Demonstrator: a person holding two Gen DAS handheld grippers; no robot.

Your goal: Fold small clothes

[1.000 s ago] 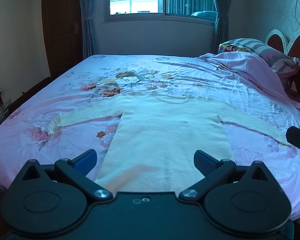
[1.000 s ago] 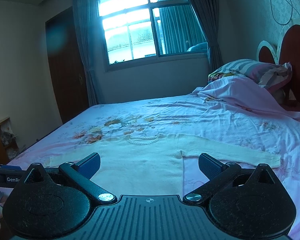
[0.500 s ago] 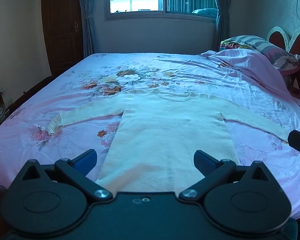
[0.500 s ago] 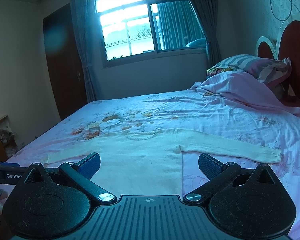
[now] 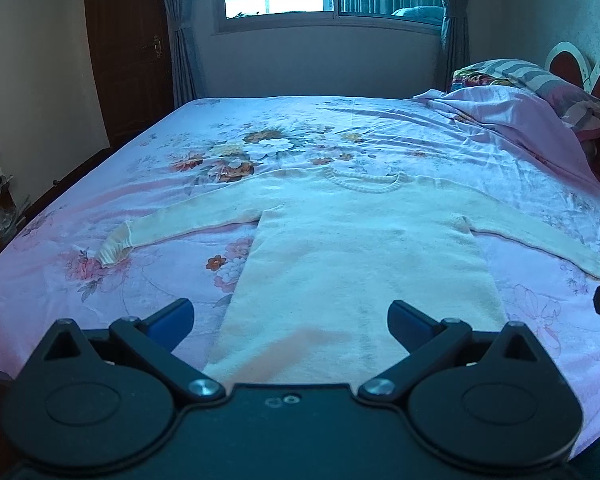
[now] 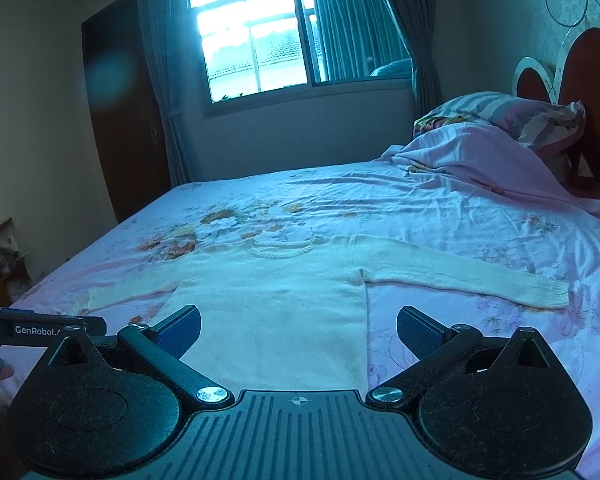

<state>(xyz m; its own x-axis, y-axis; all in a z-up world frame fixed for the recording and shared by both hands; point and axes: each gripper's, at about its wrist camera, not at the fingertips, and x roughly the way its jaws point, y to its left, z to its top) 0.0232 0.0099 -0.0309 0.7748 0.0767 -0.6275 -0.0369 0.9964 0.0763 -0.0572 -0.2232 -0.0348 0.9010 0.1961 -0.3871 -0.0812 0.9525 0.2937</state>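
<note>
Cream sweater (image 5: 360, 264) lying flat and apparently unfolded on the bed (image 5: 440, 136), sleeves outspread; left hand-held gripper (image 5: 290, 320) and right hand-held gripper (image 6: 298, 326) both hover released near its hem, every fold remaining.

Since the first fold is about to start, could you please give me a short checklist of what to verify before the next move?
1. Sweater spread flat on the bed sheet, both sleeves out to the sides: ok.
2. Left hand-held gripper open and holding nothing: ok.
3. Right hand-held gripper open and holding nothing: ok.
4. Left cuff lying smooth: not ok, it looks slightly curled.
5. Right cuff flat and unobstructed: ok.
6. Bottom hem straight: cannot tell, the gripper bodies hide it in both views.
7. Bunched blanket well apart from the sweater: ok.
</note>
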